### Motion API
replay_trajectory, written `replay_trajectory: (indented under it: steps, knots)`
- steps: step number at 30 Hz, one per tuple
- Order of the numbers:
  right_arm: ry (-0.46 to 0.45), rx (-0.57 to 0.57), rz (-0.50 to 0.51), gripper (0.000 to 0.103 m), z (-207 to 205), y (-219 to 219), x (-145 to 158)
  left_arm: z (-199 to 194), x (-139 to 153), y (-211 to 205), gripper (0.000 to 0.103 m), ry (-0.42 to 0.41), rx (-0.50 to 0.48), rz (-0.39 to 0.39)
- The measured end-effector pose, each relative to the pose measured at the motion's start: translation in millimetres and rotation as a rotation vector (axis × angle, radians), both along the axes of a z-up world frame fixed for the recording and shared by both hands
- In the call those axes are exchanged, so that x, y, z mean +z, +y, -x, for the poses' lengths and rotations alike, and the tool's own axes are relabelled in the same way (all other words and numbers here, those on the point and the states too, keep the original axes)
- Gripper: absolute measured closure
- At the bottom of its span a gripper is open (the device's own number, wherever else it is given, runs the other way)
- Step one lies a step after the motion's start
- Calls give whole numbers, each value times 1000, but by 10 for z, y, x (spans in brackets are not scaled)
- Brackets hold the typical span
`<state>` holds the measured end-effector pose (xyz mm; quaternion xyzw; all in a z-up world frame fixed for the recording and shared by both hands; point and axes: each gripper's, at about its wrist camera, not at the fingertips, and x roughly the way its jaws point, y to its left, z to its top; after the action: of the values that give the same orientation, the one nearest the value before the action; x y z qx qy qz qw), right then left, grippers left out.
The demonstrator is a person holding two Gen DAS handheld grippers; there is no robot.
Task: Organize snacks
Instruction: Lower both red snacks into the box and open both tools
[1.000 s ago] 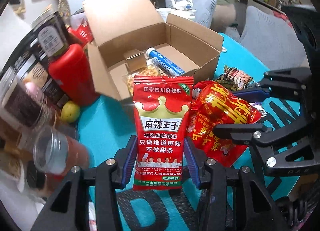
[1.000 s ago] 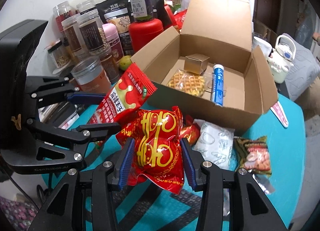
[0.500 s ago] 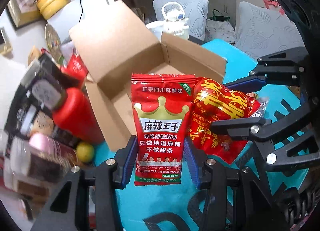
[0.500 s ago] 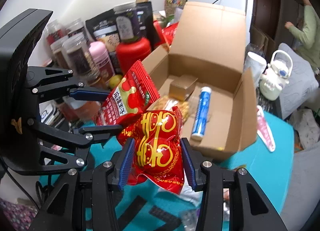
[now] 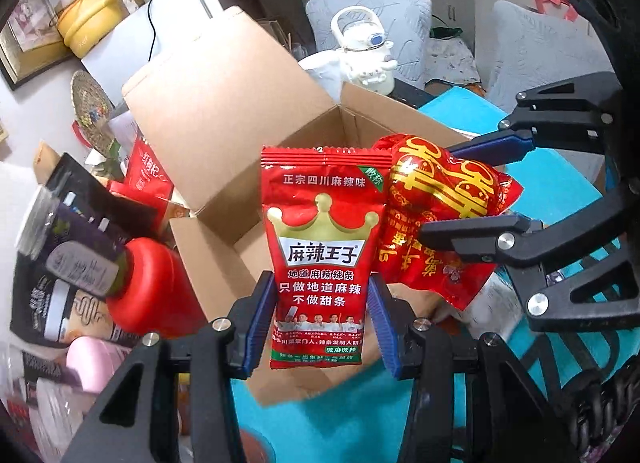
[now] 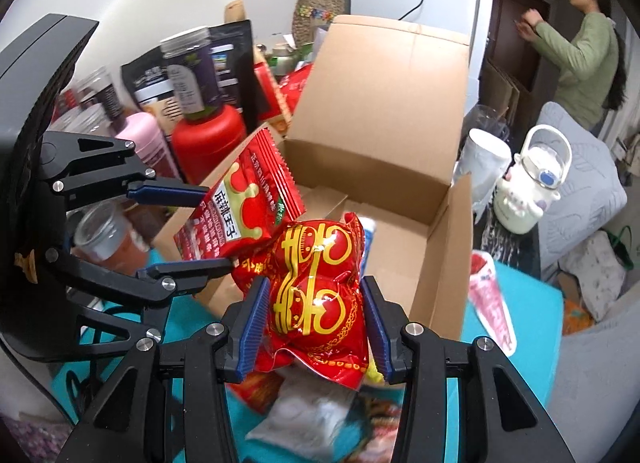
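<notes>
My left gripper [image 5: 320, 317] is shut on a flat red snack packet with a gold crown [image 5: 322, 239], held upright in the air at the near edge of the open cardboard box [image 5: 224, 111]. Beside it on the right, my right gripper [image 6: 314, 319] is shut on a puffy red bag with gold characters [image 6: 316, 283]. In the right wrist view the crown packet [image 6: 244, 211] and the left gripper [image 6: 192, 229] sit to the left, and the cardboard box [image 6: 384, 135] lies just beyond both packets. Most of the box floor is hidden.
A red bottle [image 5: 148, 287], dark jars and pouches crowd the left of the box. A white kettle [image 6: 528, 187] and a white cup [image 6: 482, 163] stand to its right. More packets [image 6: 304, 419] lie on the teal table below. A person [image 6: 580, 47] stands at the back.
Both grippers have risen and moved forward together with their packets, from over the table in front of the box to its near edge. The grips are unchanged.
</notes>
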<state>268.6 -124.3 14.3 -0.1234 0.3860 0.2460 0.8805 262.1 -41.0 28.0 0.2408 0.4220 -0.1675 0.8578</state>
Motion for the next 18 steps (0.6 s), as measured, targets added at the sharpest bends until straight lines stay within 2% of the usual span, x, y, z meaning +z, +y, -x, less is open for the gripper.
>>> replay_trajectory:
  steps: [8, 18]
  knots:
    - [43, -16, 29, 58, -483, 31, -215, -459, -233, 3, 57, 41, 33, -28]
    - [122, -45, 67, 58, -844, 23, -517, -938, -587, 97, 57, 166, 100, -12]
